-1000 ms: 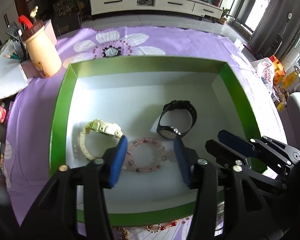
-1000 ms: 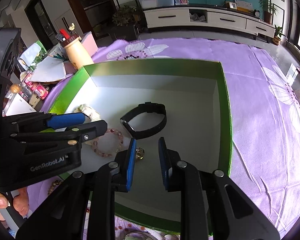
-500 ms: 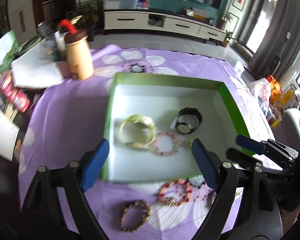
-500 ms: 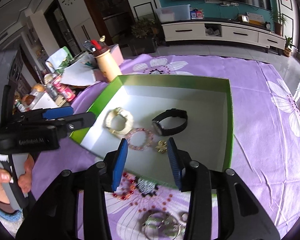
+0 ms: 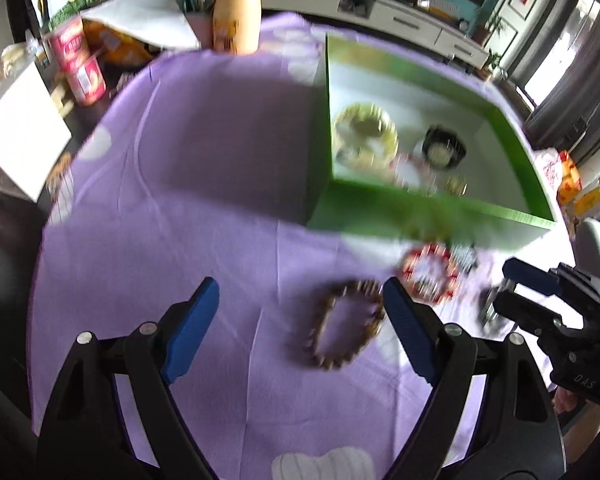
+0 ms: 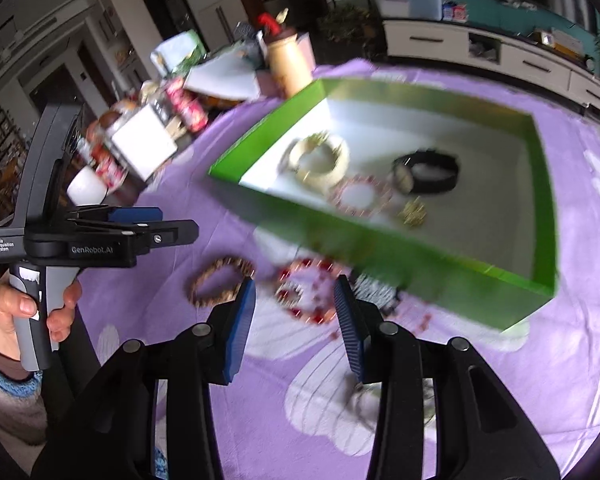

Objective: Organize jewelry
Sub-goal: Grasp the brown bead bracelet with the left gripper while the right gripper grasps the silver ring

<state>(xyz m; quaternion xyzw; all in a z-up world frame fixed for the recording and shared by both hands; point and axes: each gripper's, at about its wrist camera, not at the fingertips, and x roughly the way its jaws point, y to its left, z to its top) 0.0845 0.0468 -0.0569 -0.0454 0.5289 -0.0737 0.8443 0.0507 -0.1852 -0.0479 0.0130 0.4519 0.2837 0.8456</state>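
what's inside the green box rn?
Inside the green box: cream watch, black watch, pink bead bracelet, small gold piece. The near wall hides the floor strip just behind it; anything lying there can't be seen.

Right wrist view: black hand-held left gripper [image 6: 140, 222] carries white lettering "GenRobot.AI" along the side of its body. Small white print at its rear end reads "Data Acquisition System", stacked in three lines.

Left wrist view: black right gripper [image 5: 528, 292] shows pale letters "DAS" low on its body.

Red cylindrical tins [image 5: 76, 64] bear printed labels; blurred, illegible.
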